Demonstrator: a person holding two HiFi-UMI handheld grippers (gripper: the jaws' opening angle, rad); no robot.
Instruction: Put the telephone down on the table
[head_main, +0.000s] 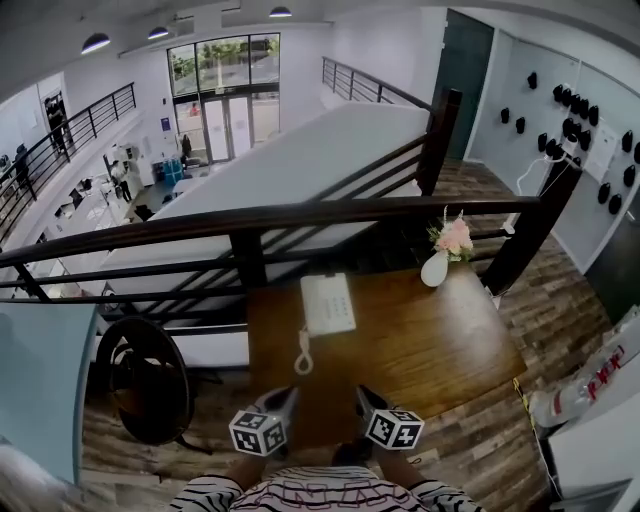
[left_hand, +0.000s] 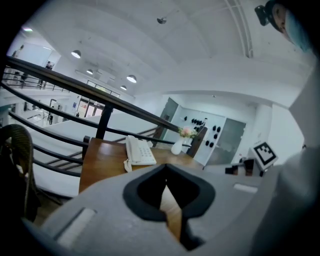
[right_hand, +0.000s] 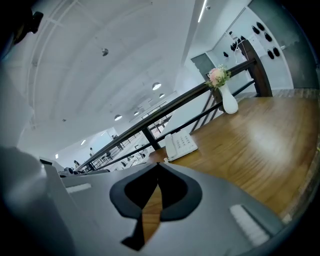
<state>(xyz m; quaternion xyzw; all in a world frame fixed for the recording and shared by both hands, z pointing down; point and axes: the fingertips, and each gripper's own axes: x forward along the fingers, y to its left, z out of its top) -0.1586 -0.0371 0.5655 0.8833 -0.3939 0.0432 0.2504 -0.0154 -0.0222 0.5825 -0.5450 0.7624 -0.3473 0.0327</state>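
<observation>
Head view: we find the telephone (head_main: 327, 303) lying flat on the table (head_main: 430, 340), at its far edge toward the left corner. We judge the placement complete.

Left gripper view: the left gripper (left_hand: 166, 165) is clenched, empty, well apart from the telephone.

Right gripper view: the right gripper (right_hand: 157, 164) is likewise clenched on nothing.

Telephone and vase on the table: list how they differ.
The telephone lies flat; the vase stands upright. The telephone is boxy with a keypad; the vase is rounded and holds pink flowers. In the head view the telephone sits by the far edge of the table, left of middle; the vase stands at the far right corner. Both are white and rest on the table.
</observation>
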